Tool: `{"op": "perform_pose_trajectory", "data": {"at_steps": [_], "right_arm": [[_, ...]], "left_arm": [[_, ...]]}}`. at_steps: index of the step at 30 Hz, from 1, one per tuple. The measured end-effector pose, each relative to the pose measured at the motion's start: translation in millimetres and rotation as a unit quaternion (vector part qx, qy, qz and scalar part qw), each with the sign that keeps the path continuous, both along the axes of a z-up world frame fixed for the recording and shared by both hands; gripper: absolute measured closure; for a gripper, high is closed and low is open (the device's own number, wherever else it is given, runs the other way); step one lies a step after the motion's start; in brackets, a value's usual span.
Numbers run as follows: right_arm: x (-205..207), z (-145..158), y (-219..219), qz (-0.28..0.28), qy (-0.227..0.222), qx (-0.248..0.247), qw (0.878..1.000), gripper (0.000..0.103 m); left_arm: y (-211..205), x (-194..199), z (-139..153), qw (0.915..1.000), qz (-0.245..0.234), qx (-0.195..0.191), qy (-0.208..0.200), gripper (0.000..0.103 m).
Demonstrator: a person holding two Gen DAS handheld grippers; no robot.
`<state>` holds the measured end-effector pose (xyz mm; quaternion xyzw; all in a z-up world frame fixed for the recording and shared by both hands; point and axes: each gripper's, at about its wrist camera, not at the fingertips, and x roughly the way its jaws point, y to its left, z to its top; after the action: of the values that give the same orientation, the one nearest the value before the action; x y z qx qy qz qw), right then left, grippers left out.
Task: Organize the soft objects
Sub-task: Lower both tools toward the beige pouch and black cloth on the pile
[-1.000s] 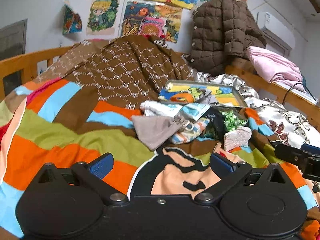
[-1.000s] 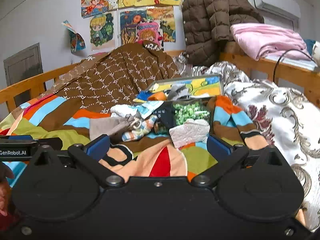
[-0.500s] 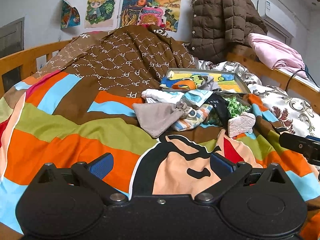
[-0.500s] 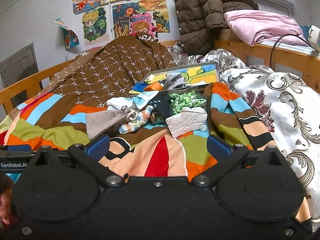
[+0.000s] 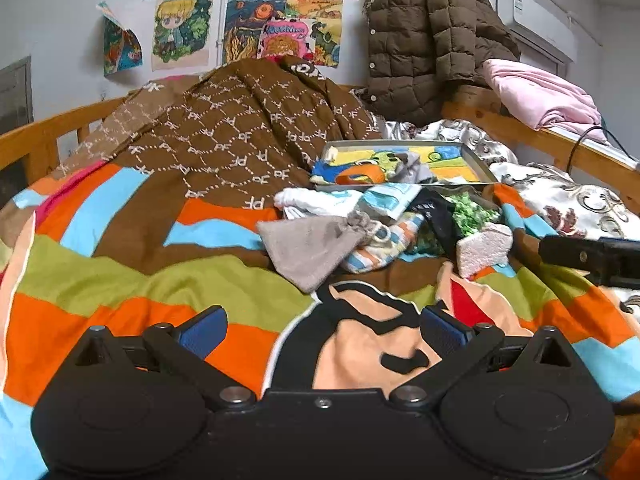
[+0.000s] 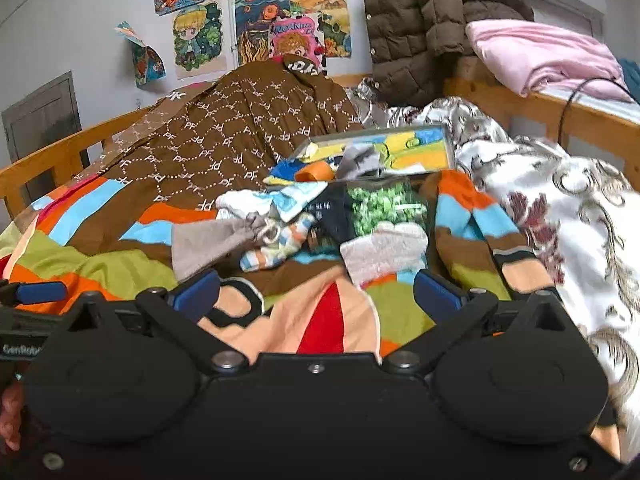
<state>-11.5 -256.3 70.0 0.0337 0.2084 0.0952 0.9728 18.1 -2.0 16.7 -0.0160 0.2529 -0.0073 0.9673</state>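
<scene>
The sock pile (image 6: 320,220) is seen nearer the right gripper (image 6: 316,292) and lower in frame than before.

Grey pouch (image 5: 310,246), striped orange-blue sock (image 5: 382,246), green-speckled cloth (image 6: 382,204), perhaps pinkish-white sponge (image 6: 384,254), multicoloured striped blanket (image 5: 120,280).

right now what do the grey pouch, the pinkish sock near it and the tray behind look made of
Grey pouch: soft matte fabric, perhaps suede-like, gathered at a drawstring neck.
Pinkish sock: fuzzy, nubbly knit, seemingly terry or chenille.
Tray: thin, rigid grey rim with a printed base, possibly metal or plastic.
</scene>
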Motion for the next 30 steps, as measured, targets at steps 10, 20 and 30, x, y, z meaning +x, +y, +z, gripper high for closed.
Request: {"op": "perform_pose_trajectory", "data": {"at_steps": [10,20,30], "right_arm": [[78,14,16,0.017,-0.012,0.014,1.000,0.000],[139,-4,20,0.075,-0.051,-0.016,0.996,0.001],[170,-29,36,0.086,-0.048,-0.077,0.992,0.001]], "left_arm": [[10,49,5,0.9996,0.018,0.020,-0.003,0.001],[9,107,-8,0.9996,-0.016,0.018,0.015,0.001],[2,181,-19,0.9775,-0.182,0.102,0.031,0.001]]}}
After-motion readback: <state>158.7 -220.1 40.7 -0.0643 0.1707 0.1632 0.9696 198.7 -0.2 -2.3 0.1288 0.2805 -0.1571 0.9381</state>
